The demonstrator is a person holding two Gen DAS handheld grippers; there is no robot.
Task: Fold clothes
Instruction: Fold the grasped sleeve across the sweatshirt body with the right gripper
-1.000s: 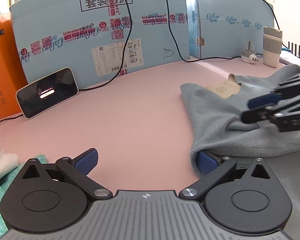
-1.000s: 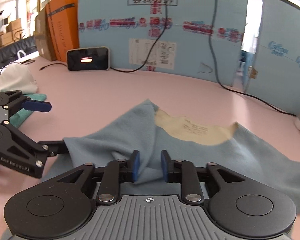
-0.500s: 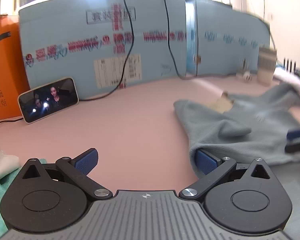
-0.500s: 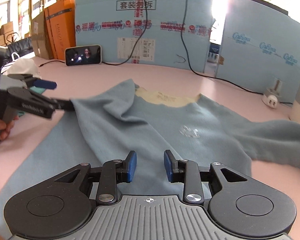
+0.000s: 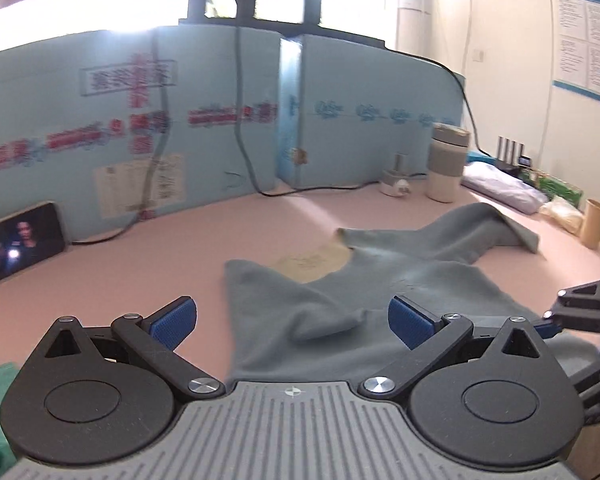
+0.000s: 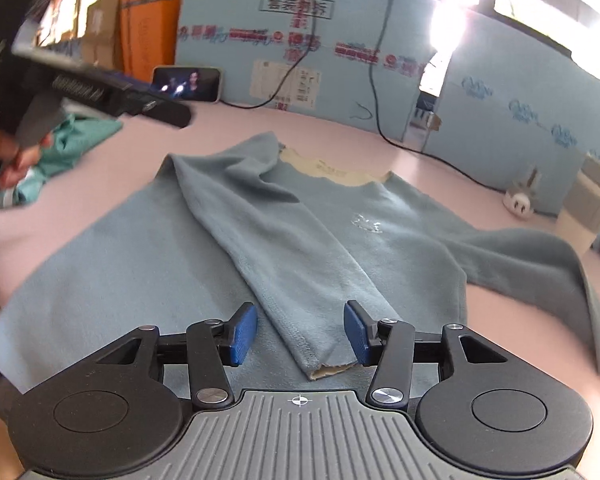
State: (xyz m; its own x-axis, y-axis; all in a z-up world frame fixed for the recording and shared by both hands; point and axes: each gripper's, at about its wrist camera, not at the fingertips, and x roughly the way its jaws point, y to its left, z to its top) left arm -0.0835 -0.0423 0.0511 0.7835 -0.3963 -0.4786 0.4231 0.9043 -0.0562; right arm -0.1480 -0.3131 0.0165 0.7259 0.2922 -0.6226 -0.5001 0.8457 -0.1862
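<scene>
A grey-blue long-sleeved top (image 6: pixel 380 248) lies flat on the pink table, its cream-lined neck at the far side. Its left sleeve (image 6: pixel 284 264) is folded across the body, the cuff lying just before my right gripper (image 6: pixel 300 332), which is open and empty above it. The other sleeve (image 6: pixel 540 264) stretches out to the right. The top also shows in the left wrist view (image 5: pixel 380 296). My left gripper (image 5: pixel 292 320) is open and empty, raised above the top's left shoulder; from the right wrist view it hangs high at the left (image 6: pixel 100 92).
A teal garment (image 6: pixel 60 152) lies at the table's left. A phone (image 5: pixel 20 244) leans on the blue foam wall (image 5: pixel 180 128). A tumbler (image 5: pixel 446 164), a white plug (image 5: pixel 396 184), a beige cup (image 5: pixel 596 224) and cables stand at the far right.
My right gripper opened and let go of the sleeve, now lying folded across the body. Both grippers have lifted and pulled back from the top.
</scene>
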